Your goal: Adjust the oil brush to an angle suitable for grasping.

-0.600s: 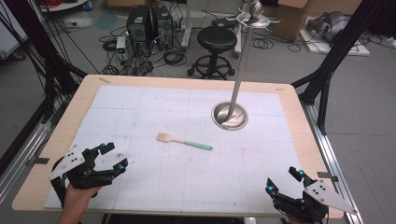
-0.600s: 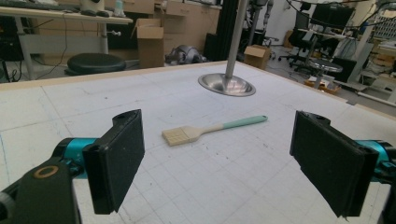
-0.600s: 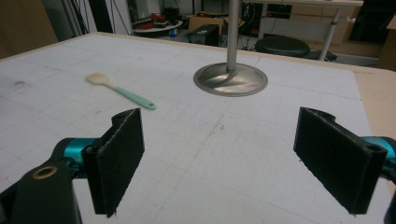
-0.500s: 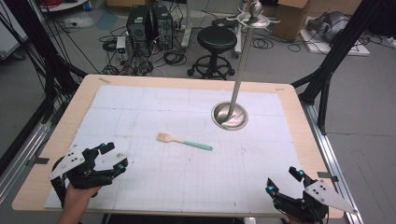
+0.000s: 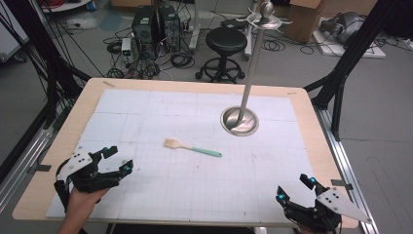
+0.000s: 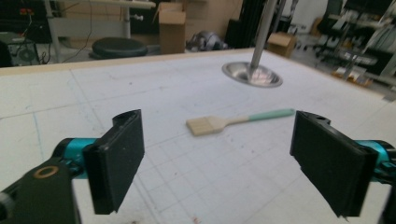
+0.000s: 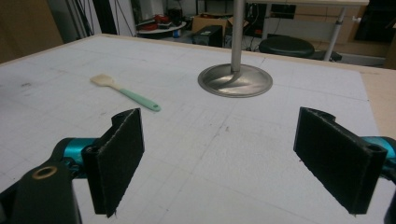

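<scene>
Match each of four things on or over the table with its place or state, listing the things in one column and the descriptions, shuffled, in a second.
Things:
1. brush
2. metal stand
3. left tool
4. right tool

Descriptions:
A. open, at the near right corner of the table
B. lying flat mid-table, pale bristles and mint-green handle
C. open, at the near left, held in a hand
D. upright, tall pole on a round base, far right of centre

Pairs: 1-B, 2-D, 3-C, 4-A
</scene>
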`<state>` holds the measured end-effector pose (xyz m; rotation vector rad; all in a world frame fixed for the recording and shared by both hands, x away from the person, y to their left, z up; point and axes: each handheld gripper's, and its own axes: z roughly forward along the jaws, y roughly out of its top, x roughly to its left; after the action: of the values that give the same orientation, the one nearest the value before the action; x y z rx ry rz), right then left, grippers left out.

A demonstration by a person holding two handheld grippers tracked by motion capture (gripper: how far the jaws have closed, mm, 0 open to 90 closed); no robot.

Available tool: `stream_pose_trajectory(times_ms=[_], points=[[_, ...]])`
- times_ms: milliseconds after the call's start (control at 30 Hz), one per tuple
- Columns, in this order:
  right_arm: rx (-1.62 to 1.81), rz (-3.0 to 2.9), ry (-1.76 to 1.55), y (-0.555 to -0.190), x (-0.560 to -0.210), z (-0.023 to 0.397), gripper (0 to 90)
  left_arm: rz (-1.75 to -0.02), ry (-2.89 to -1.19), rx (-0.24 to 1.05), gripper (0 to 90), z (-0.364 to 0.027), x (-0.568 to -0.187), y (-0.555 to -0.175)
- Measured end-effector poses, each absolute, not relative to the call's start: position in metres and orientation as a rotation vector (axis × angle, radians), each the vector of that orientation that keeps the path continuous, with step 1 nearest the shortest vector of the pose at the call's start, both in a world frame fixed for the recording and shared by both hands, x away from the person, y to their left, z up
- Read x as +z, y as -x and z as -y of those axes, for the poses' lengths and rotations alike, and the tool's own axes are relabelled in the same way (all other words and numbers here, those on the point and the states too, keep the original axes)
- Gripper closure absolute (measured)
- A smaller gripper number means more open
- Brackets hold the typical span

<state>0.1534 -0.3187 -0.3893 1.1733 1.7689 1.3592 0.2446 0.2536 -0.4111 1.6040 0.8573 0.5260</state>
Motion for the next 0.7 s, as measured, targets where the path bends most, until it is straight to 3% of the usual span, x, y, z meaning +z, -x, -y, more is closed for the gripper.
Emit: stream_pose_trajectory(times_ms=[267, 367, 400, 700], points=[[1.348, -1.787, -1.186, -0.156, -0.392, 0.318, 14.7, -0.799, -1.677, 0.398, 42.6, -0.237, -0.405, -0.278], [1.349, -1.788, -1.188, -0.156, -0.392, 0.318, 14.7, -0.749, -1.713, 0.395, 48.3, -0.225, -0.398, -0.286], [1.343, -1.796, -1.193, -0.157, -0.393, 0.317, 14.7, -0.708, -1.74, 0.41, 58.1, -0.215, -0.393, -0.291], [1.345, -1.798, -1.202, -0.158, -0.393, 0.316, 14.7, -0.664, -1.85, 0.417, 84.4, -0.17, -0.388, -0.33]])
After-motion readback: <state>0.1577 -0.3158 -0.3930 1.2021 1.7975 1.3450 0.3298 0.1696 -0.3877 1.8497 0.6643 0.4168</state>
